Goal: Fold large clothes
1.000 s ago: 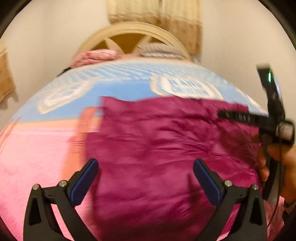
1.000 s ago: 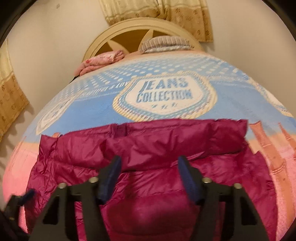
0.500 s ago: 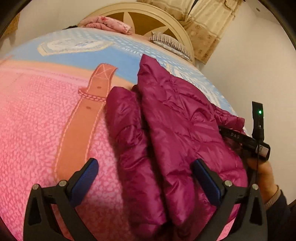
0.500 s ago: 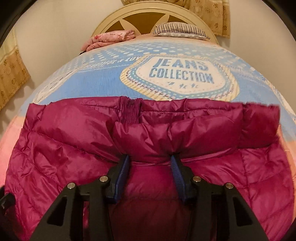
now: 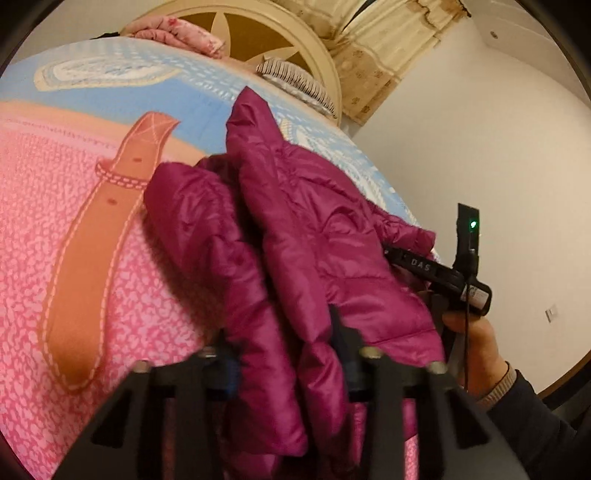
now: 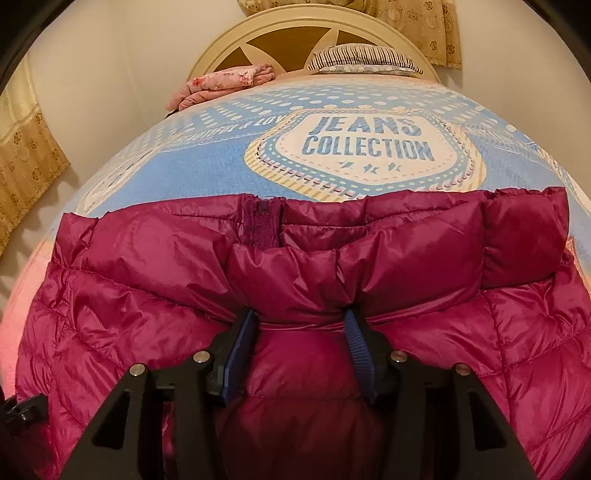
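Note:
A magenta quilted puffer jacket [image 6: 147, 295] lies spread on the bed, its zipper [image 6: 263, 225] near the far edge. In the left wrist view the jacket [image 5: 314, 229] shows as bunched folds. My left gripper [image 5: 284, 354] is shut on a thick fold of the jacket at its near side. My right gripper [image 6: 301, 332] is shut on a padded fold near the jacket's middle. The right gripper also shows in the left wrist view [image 5: 436, 266], held by a hand at the jacket's right side.
The bed cover [image 6: 369, 140] is blue with a "JEANS COLLECTION" badge, pink nearer me [image 5: 55, 221]. A folded pink cloth [image 6: 221, 85] and a striped pillow [image 6: 362, 59] lie by the headboard [image 6: 295, 33]. Curtains hang behind; a wall is to the right.
Both grippers went from wide open to closed on folds of the jacket. The left gripper swung round to the jacket's side and moved in close.

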